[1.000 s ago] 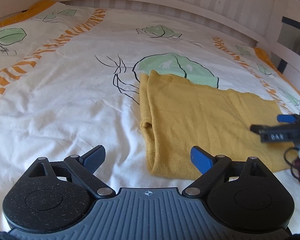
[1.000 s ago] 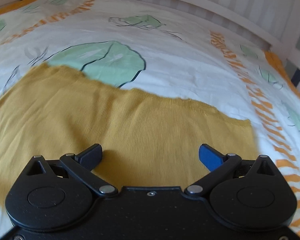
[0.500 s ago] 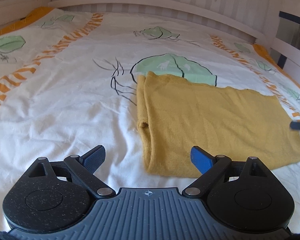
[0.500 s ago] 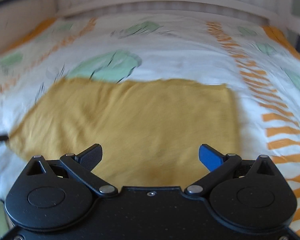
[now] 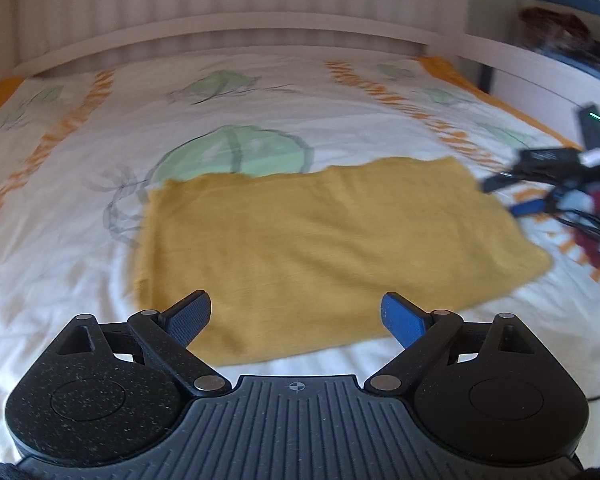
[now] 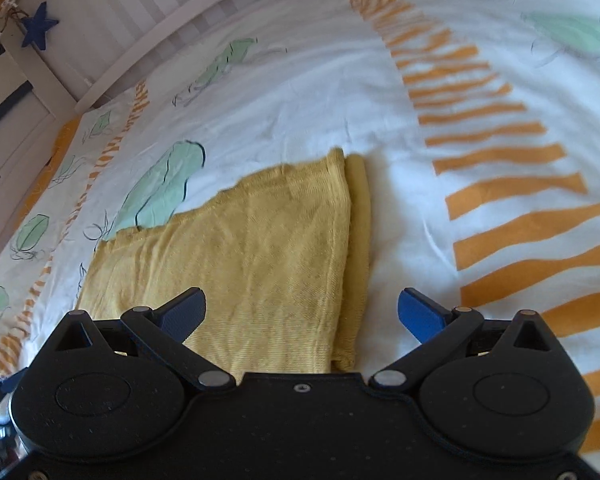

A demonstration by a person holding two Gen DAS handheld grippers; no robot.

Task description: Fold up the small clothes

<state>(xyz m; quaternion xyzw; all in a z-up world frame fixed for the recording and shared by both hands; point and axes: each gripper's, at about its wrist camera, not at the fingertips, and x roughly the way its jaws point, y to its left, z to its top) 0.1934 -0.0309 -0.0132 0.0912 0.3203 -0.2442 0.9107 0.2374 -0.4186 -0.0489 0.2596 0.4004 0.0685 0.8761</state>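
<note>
A mustard yellow garment (image 5: 320, 248) lies flat and folded on the bed. It also shows in the right wrist view (image 6: 252, 264), with a folded edge along its right side. My left gripper (image 5: 298, 318) is open and empty, above the garment's near edge. My right gripper (image 6: 302, 316) is open and empty, over one end of the garment. The right gripper also shows in the left wrist view (image 5: 540, 188), beyond the garment's right end.
The bed cover (image 5: 80, 208) is white with green leaf prints and orange stripes. A white slatted headboard (image 5: 220, 4) stands behind it. A shelf unit (image 5: 560, 40) stands at the right. A blue star (image 6: 40, 30) hangs on the bed frame.
Both grippers have swung to new viewpoints. The left now faces the garment's long side. The right has turned to look along the garment from its end. The garment has not moved.
</note>
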